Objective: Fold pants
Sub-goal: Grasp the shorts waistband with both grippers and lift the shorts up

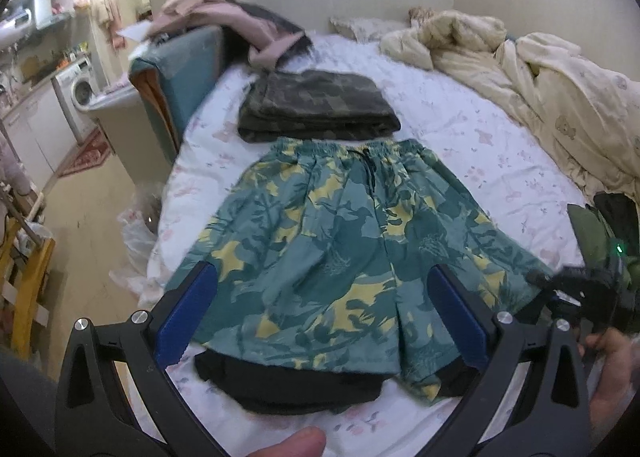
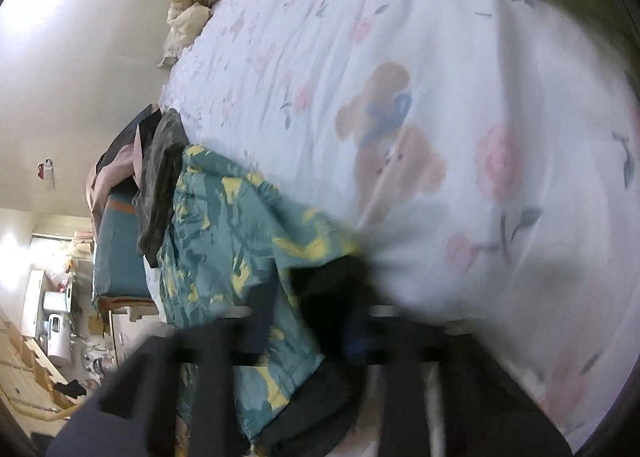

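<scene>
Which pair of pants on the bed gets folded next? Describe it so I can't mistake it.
On the flowered bed sheet, look nearest the foot edge. The shorts lie flat there, waistband away. Teal with yellow leaf print, unlike the dark folded camouflage pants beyond them.

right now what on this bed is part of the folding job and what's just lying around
Part of the job:
- green and yellow shorts, spread flat
- black garment under their hem
- folded camo pants, beyond the waistband
- left tongs, open
- right tongs, blurred

Just lying about:
- cream duvet
- pink clothes on the teal seat
- washing machine
</scene>
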